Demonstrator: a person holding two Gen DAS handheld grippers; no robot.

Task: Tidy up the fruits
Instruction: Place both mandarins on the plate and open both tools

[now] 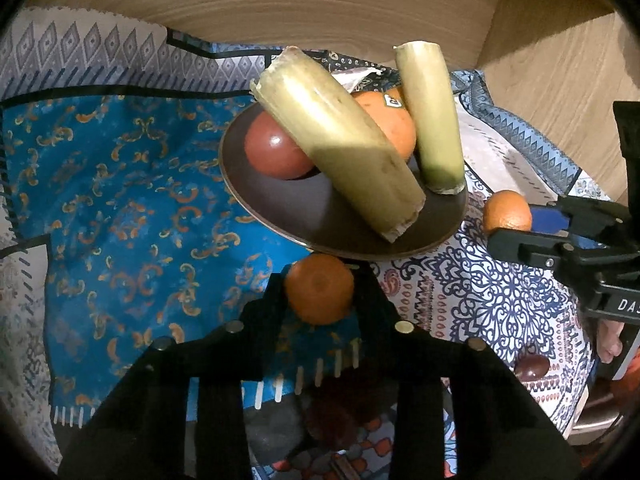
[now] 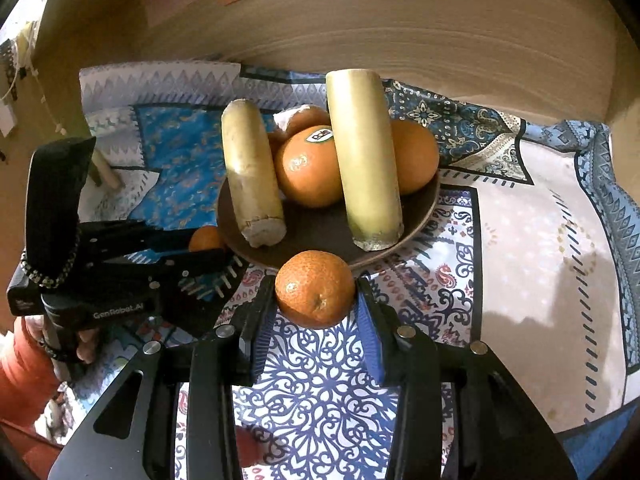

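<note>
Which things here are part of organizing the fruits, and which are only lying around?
Part of the job:
- left gripper, shut on a small orange
- right gripper, shut on another small orange
- brown plate with large oranges and two sugarcane pieces

Just lying about:
- patterned cloths
- small dark fruit, if fruit it is

Patterned blue-and-white cloths (image 2: 540, 248) cover the table; behind its far edge stands what seems a wood-grain wall (image 1: 320, 4).
</note>
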